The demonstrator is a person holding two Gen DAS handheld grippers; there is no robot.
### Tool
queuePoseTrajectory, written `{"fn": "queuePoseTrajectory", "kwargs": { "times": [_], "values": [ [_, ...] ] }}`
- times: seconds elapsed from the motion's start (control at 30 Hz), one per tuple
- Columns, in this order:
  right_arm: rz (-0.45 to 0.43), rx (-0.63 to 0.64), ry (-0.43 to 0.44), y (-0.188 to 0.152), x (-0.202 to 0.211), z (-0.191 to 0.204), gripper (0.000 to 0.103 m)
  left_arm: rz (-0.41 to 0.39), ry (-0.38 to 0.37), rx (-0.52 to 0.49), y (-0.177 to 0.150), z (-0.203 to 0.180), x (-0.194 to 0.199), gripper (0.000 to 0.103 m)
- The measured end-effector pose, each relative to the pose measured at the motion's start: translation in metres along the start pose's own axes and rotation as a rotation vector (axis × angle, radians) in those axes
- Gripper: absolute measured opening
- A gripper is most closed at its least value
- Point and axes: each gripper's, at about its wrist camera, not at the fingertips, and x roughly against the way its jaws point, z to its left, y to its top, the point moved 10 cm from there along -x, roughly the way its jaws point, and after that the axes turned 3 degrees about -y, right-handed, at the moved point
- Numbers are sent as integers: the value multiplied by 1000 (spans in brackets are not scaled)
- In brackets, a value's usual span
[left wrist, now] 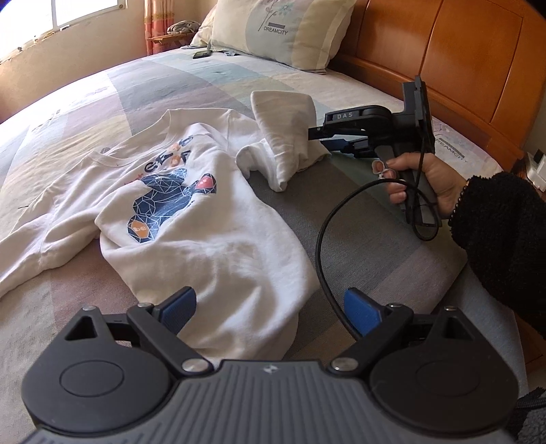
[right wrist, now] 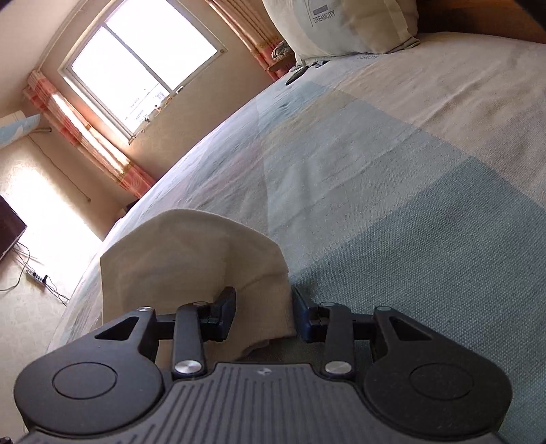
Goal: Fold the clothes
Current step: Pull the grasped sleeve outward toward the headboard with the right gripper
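A white T-shirt (left wrist: 204, 246) with a blue and orange print lies face up on the bed. Its right sleeve (left wrist: 283, 136) is lifted and bunched up against my right gripper (left wrist: 312, 134), which a hand (left wrist: 430, 184) in a black fleece sleeve holds. In the right wrist view that sleeve (right wrist: 191, 259) drapes between the fingers of the right gripper (right wrist: 262, 300); the jaws stand partly apart and do not pinch it. My left gripper (left wrist: 269, 300) hovers open over the shirt's lower hem, with nothing between its blue pads (left wrist: 181, 307).
A black cable (left wrist: 324, 239) loops from the right gripper across the patchwork bedsheet (left wrist: 375, 218). A pillow (left wrist: 283, 30) and a dark phone (left wrist: 202, 54) lie at the head of the bed by the wooden headboard (left wrist: 460, 68). A window (right wrist: 136, 68) is beyond.
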Motion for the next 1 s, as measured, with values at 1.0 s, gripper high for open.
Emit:
{"fn": "queuePoseTrajectory", "kwargs": {
  "times": [1.0],
  "values": [
    [20,193,-328,41,119,-53,12,-108,-279,-18,21,-57,28,94]
  ]
}}
